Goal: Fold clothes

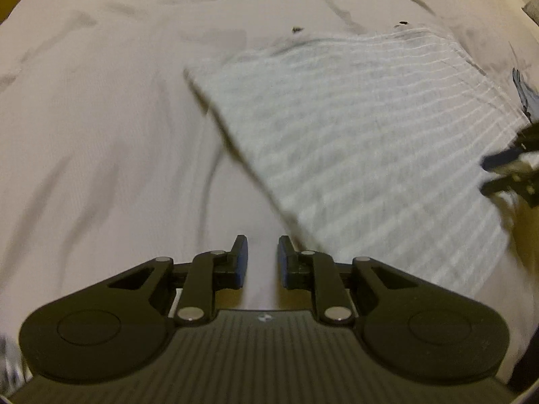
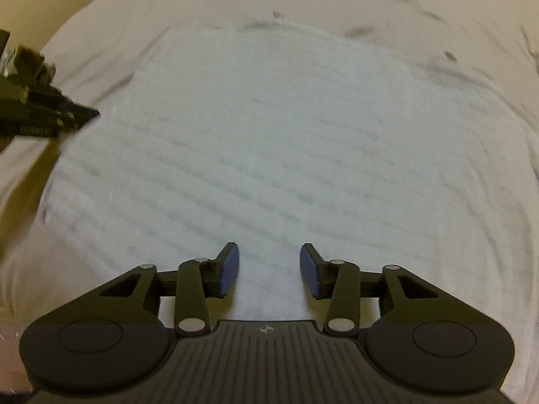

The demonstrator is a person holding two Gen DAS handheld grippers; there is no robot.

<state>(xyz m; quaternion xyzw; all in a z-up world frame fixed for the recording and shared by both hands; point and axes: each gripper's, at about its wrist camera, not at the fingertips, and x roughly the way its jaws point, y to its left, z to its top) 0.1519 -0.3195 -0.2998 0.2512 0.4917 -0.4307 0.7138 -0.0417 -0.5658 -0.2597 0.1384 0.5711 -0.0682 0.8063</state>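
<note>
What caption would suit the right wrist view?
Open right gripper poised over a folded striped garment on a white sheet, left gripper at its edge.

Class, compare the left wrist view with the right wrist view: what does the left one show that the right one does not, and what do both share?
Only the left wrist view shows the left tool open over the bare white sheet, beside the folded striped cloth's left edge, plus a blue-printed item far right. Only the right wrist view shows the right tool open directly above the cloth. Both share the striped cloth, the wrinkled sheet, and a glimpse of the other tool.
</note>
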